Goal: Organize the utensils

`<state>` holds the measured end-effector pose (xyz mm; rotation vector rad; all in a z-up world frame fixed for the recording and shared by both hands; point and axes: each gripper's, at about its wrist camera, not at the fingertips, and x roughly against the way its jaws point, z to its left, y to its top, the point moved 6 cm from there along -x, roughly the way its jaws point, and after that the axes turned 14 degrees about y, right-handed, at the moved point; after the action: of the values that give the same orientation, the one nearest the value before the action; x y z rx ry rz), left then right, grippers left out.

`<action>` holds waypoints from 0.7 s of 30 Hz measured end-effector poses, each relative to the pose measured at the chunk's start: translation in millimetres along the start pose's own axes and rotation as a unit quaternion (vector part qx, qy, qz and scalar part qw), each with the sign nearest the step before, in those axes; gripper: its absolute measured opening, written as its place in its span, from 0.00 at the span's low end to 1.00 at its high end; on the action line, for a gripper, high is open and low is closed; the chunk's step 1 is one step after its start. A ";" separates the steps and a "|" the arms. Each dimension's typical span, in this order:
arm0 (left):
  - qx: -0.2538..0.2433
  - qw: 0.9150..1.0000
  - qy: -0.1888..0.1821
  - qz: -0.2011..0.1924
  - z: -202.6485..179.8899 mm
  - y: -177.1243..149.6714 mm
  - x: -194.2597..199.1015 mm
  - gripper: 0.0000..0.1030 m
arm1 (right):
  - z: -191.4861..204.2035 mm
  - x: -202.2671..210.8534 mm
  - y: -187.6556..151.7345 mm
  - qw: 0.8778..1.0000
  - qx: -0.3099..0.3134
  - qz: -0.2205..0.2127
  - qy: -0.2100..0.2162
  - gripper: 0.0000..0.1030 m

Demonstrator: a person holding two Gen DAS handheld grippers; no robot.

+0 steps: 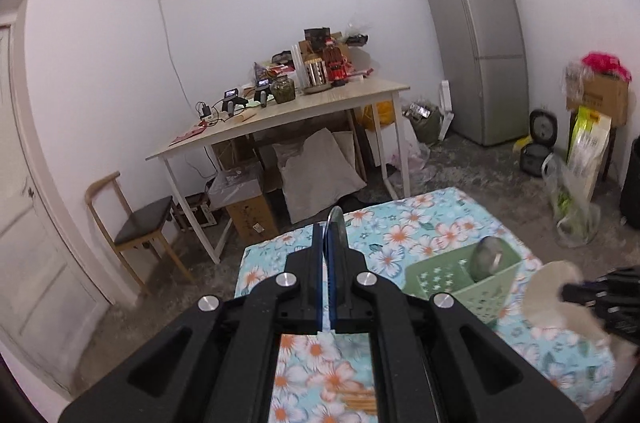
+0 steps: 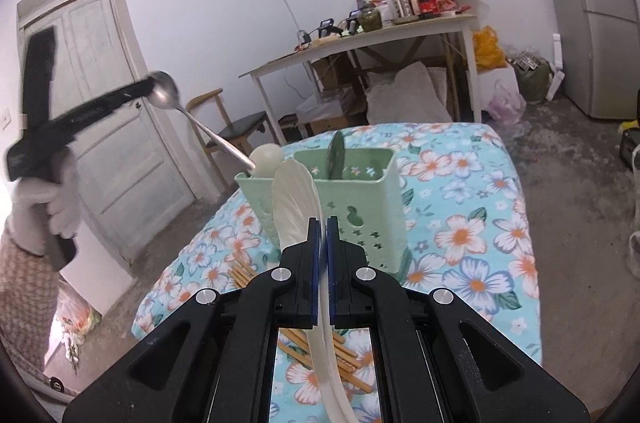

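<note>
My left gripper (image 1: 329,227) is shut on a metal spoon (image 1: 335,219), seen edge-on past the fingertips. In the right wrist view the left gripper (image 2: 148,89) is raised at the left in a gloved hand (image 2: 44,199). It grips the metal spoon (image 2: 164,89) by the bowl, and the handle slants down toward the green utensil holder (image 2: 360,199). My right gripper (image 2: 323,221) is shut on a cream plastic spoon (image 2: 294,199), just in front of the holder. Another metal spoon (image 2: 335,153) stands in the holder's right compartment, and a round cream spoon head (image 2: 268,157) shows at the left one.
Several wooden chopsticks (image 2: 320,347) lie on the floral tablecloth (image 2: 460,183) under my right gripper. Beyond the table stand a cluttered white desk (image 1: 280,115), a wooden chair (image 1: 136,219), a grey fridge (image 1: 480,55) and a white door (image 2: 108,127).
</note>
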<state>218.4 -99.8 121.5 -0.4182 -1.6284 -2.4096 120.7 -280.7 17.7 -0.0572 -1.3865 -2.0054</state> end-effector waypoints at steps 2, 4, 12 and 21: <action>-0.015 1.000 -0.004 0.007 -10.2 -0.8 -15.5 0.01 | -3.7 1.7 1.6 1.000 -0.003 -0.003 -0.002 0.02; -0.026 0.999 -0.011 0.016 -18.4 -5.3 -26.7 0.01 | -7.3 3.2 4.0 1.000 -0.007 -0.006 -0.004 0.02; -0.016 0.993 -0.073 0.095 -48.9 -35.2 -70.8 0.02 | -18.1 8.0 24.8 0.999 -0.035 -0.032 0.021 0.02; 0.046 0.980 -0.143 0.133 -58.9 -53.2 -89.1 0.07 | -29.2 -1.0 86.5 0.984 -0.077 -0.110 0.117 0.02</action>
<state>278.0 -134.0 23.9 -0.9380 -1.6593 -2.1434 179.2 -321.3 74.8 0.2650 -1.1269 -2.2166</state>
